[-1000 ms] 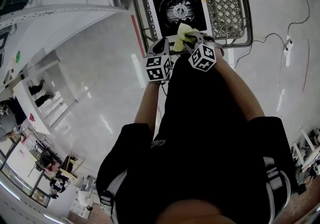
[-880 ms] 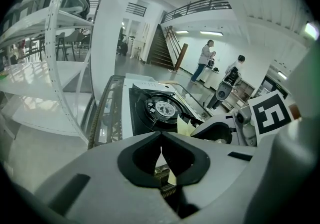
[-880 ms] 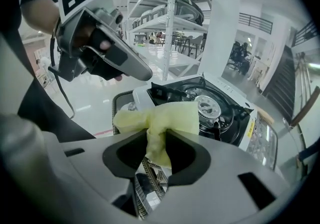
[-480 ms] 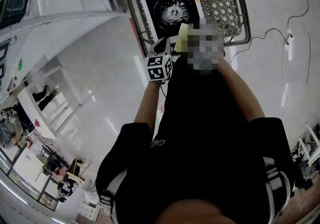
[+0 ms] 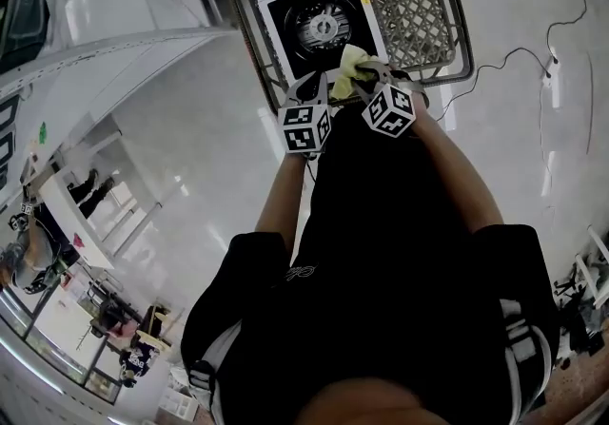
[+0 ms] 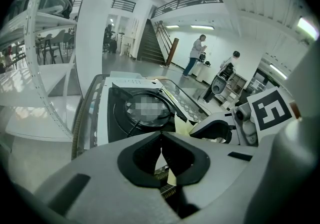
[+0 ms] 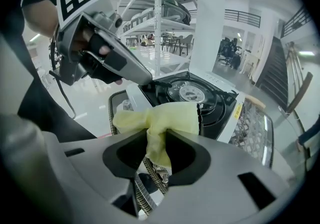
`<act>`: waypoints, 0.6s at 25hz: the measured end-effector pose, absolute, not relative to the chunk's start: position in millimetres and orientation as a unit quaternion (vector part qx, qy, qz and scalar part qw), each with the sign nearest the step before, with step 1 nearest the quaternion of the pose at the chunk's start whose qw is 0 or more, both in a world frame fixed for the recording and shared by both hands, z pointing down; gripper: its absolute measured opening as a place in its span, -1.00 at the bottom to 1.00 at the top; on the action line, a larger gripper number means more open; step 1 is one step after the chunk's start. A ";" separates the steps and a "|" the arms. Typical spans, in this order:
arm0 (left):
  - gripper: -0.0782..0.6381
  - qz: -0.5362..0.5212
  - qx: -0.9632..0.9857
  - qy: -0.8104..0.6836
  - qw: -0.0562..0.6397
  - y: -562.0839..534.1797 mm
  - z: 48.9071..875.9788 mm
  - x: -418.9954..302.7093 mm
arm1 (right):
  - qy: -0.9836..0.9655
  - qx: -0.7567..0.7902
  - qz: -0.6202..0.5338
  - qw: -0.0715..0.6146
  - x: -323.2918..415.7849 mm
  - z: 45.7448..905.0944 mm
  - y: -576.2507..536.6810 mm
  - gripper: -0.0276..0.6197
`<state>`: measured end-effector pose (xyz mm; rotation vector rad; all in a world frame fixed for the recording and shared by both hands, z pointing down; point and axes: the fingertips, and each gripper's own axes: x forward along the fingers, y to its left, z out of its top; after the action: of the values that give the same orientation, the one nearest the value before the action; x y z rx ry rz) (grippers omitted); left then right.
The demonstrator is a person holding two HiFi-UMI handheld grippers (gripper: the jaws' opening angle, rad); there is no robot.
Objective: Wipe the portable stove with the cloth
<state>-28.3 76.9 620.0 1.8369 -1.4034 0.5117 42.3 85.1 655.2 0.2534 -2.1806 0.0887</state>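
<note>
While the right gripper (image 7: 159, 140) clamped the yellow cloth (image 7: 165, 118) at the near edge of the portable stove (image 7: 226, 114), the left gripper (image 6: 161, 144) sat clenched and empty just beside it; the burner (image 7: 192, 91) lay straight ahead of both, just beyond the yellow cloth.

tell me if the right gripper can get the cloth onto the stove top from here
Probably yes. The right gripper is shut on the yellow cloth, which hangs by the near edge of the stove; nothing lies between them. The left gripper, shut and empty, is off to the side.
</note>
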 end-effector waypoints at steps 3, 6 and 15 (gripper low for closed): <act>-0.72 0.205 0.722 -0.544 0.376 75.3 621.1 -24.9 | -0.885 0.106 0.051 0.451 45.6 655.6 83.5 -0.57; -0.72 0.208 0.725 -0.540 0.374 73.5 621.9 -19.8 | -0.884 0.108 0.058 0.451 51.5 655.5 82.2 -0.58; -0.72 0.215 0.738 -0.523 0.368 65.9 620.8 -1.3 | -0.878 0.125 0.063 0.458 77.6 659.0 81.8 -0.62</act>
<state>-1.3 65.9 620.8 1.8954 -1.3430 0.5512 77.6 81.8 659.0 0.3082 -2.1631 0.1547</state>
